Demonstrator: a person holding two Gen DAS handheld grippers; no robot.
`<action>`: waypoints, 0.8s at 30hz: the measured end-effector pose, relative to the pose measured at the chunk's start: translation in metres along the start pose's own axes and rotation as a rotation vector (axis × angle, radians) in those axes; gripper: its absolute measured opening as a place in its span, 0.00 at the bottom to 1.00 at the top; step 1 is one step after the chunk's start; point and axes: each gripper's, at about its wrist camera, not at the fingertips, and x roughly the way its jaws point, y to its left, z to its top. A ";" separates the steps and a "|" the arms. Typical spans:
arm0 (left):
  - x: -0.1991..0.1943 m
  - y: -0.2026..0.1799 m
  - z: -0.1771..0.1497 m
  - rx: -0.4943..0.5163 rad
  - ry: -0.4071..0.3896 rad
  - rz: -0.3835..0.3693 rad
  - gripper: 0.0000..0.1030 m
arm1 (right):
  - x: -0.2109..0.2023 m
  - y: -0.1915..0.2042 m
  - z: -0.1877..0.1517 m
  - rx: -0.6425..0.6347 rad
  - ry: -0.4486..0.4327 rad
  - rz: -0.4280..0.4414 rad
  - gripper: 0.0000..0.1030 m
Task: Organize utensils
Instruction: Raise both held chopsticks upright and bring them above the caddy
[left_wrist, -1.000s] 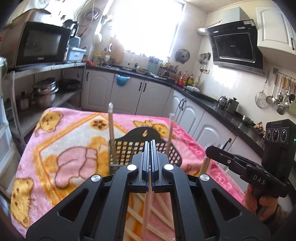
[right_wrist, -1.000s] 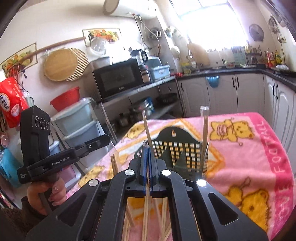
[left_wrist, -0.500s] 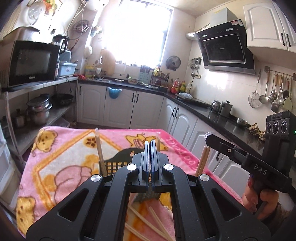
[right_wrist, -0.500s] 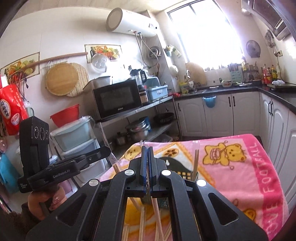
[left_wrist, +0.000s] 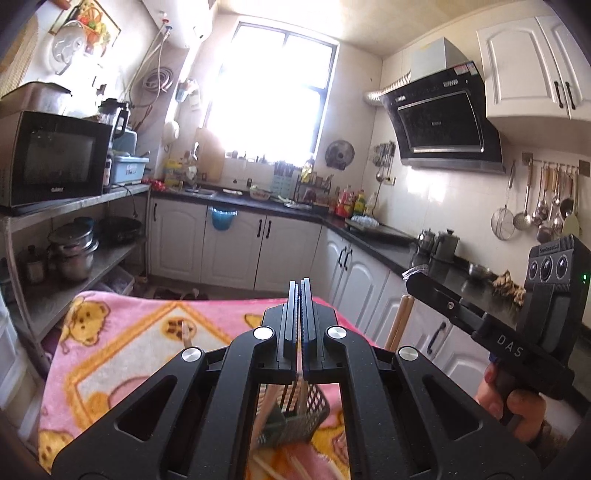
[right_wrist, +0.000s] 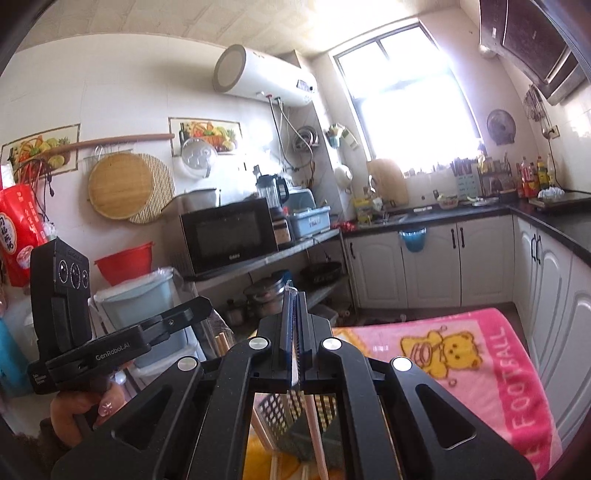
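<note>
My left gripper (left_wrist: 300, 291) is shut on a chopstick (left_wrist: 302, 393) that hangs down toward the black mesh basket (left_wrist: 295, 417) on the pink blanket (left_wrist: 122, 354). My right gripper (right_wrist: 294, 301) is shut on another chopstick (right_wrist: 314, 428), held above the same basket (right_wrist: 291, 417). In the left wrist view the right gripper (left_wrist: 413, 277) holds chopsticks (left_wrist: 400, 321) at the right. The left gripper (right_wrist: 195, 310) shows at the left of the right wrist view. More chopsticks (left_wrist: 269, 469) lie on the blanket near the basket.
A pink bear-print blanket (right_wrist: 480, 362) covers the table. A shelf with a microwave (left_wrist: 51, 158) and pots (left_wrist: 72, 251) stands to the left. White cabinets (left_wrist: 236, 247) and a dark counter (left_wrist: 376, 236) run along the back and right.
Both grippers have risen and tilted up with their chopsticks. The basket and blanket have dropped low in both views, and more of the kitchen walls and ceiling shows.
</note>
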 end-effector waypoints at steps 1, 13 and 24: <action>0.001 0.000 0.003 -0.003 -0.008 0.001 0.00 | 0.002 0.000 0.003 -0.002 -0.007 0.001 0.02; 0.023 0.004 0.029 -0.055 -0.073 -0.011 0.00 | 0.033 -0.010 0.026 0.004 -0.061 -0.031 0.02; 0.057 0.010 0.014 -0.067 -0.059 -0.009 0.00 | 0.051 -0.019 0.022 0.023 -0.086 -0.030 0.02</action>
